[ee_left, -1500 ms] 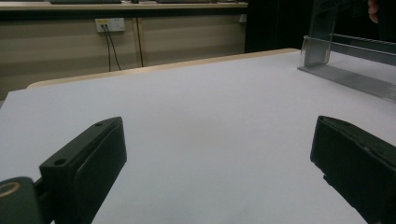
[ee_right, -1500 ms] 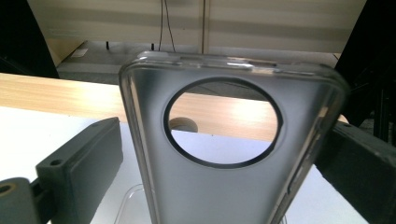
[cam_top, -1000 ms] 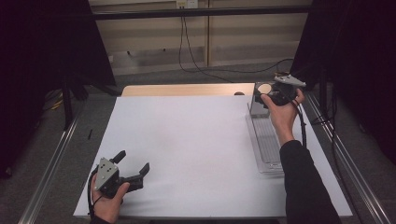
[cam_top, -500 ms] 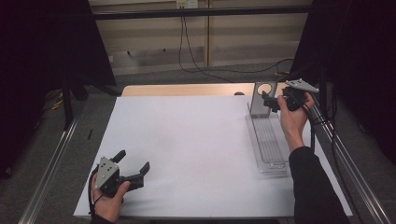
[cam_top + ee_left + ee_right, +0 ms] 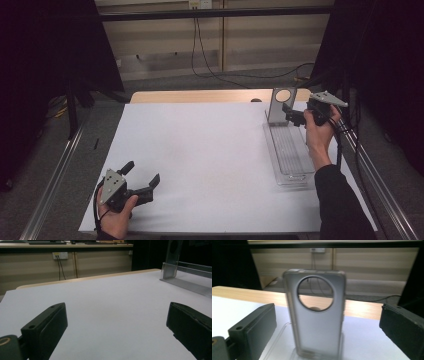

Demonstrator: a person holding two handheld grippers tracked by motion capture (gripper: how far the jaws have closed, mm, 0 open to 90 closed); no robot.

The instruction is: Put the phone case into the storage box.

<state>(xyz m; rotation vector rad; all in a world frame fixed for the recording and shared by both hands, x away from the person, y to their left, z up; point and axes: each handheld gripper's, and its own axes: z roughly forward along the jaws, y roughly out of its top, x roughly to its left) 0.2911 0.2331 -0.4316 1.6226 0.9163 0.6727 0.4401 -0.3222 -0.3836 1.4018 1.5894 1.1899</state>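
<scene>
— White sheeting covered the table (image 5: 210,160), with beige wall panels and dangling cables behind. What sat on the left?

— I had the left gripper (image 5: 145,181) low at the near-left corner, jaws spread wide over bare sheet and holding nothing.

— And to the right?

— The translucent grey phone case with a round camera hole (image 5: 279,105) stood upright at the far end of the clear ribbed plastic tray (image 5: 290,155). My right gripper (image 5: 295,116) hung just beside it, jaws parted, the case framed between them in the right gripper view (image 5: 315,315).

— Which step was that?

— The approach to grasp, I judged. Next I'd need to ease forward and close squarely on the case's edges.

— Any change from a second before?

— The right hand had drawn back toward the table's right edge; the left hadn't moved.
</scene>
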